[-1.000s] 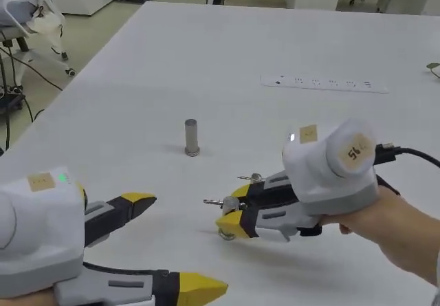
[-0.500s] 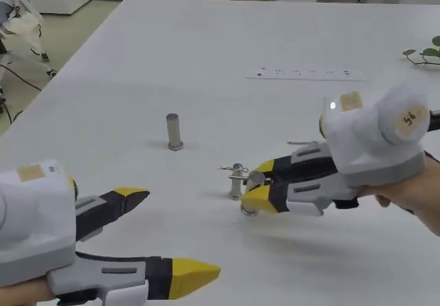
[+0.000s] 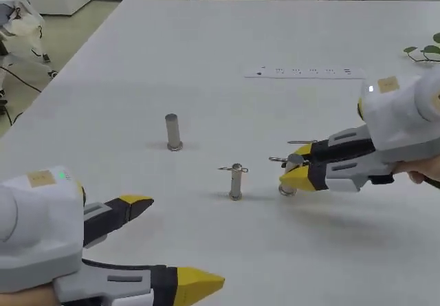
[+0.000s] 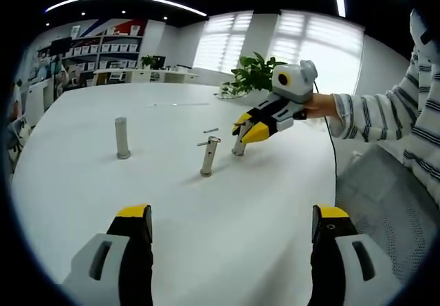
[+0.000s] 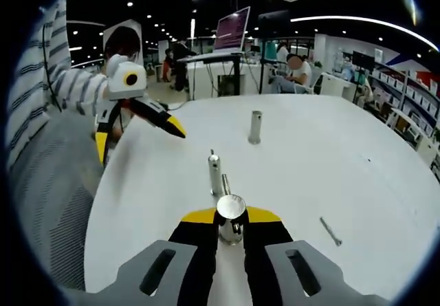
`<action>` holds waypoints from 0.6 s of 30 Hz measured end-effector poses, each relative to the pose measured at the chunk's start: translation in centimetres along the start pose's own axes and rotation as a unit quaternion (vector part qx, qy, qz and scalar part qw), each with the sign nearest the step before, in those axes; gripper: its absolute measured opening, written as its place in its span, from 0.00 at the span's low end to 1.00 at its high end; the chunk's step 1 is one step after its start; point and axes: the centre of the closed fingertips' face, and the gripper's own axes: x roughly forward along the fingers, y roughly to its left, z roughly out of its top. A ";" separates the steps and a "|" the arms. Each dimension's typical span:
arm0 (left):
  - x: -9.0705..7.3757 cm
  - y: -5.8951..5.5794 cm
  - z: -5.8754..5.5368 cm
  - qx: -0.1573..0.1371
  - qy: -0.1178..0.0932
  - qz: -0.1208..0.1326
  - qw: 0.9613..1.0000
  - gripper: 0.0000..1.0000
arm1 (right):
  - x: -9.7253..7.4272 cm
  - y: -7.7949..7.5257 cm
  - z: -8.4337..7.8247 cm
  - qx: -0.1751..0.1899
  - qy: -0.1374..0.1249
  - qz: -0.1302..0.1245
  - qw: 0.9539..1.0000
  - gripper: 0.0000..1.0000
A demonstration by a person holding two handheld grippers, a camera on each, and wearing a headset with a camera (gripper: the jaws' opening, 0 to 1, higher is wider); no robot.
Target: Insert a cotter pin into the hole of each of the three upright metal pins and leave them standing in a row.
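Three upright metal pins stand on the white table (image 3: 206,58). The bare pin (image 3: 172,132) (image 4: 122,138) (image 5: 255,127) is at the left. In the middle, the second pin (image 3: 236,181) (image 4: 207,157) (image 5: 215,165) carries a cotter pin through its top and stands free. My right gripper (image 3: 292,175) (image 5: 231,227) (image 4: 249,130) is shut on the third pin (image 3: 287,182) (image 5: 231,213), which has a cotter pin across its top and whose base is at the table. My left gripper (image 3: 168,241) (image 4: 232,216) (image 5: 137,110) stands open near the front edge, with nothing in it.
A loose cotter pin (image 3: 300,142) (image 5: 330,231) (image 4: 211,130) lies on the table just behind the right gripper. A white power strip (image 3: 306,72) lies farther back. A green plant (image 3: 426,51) is at the far right edge. People sit at desks beyond the table.
My right gripper has moved to the right with the third pin held in it, away from the middle pin, which now stands alone. The left gripper has stayed put.
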 end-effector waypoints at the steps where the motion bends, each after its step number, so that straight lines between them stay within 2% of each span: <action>1: 0.0 -0.1 -0.1 -0.001 0.002 -0.001 1.000 0.97 | 0.1 0.0 -0.1 0.001 0.000 0.001 1.000 0.14; 4: -0.1 -0.2 -0.3 0.004 0.009 -0.003 1.000 0.97 | 0.5 0.0 -0.6 0.008 -0.002 0.004 1.000 0.14; 8: -0.3 -0.1 -0.1 0.001 0.006 0.000 1.000 0.97 | 0.7 0.1 -0.7 0.012 -0.007 0.010 1.000 0.14; 10: -0.4 0.1 -0.2 0.010 0.013 0.005 1.000 0.96 | 0.8 -0.1 -0.8 0.016 -0.011 0.008 1.000 0.14; 14: -0.4 -0.4 -0.2 0.007 0.017 -0.007 1.000 0.98 | 0.9 -0.2 -0.8 0.025 -0.018 0.010 0.999 0.14; 18: -0.5 -0.6 -0.1 0.010 0.018 -0.008 1.000 0.98 | 1.0 -0.2 -1.0 0.015 -0.013 0.014 1.000 0.14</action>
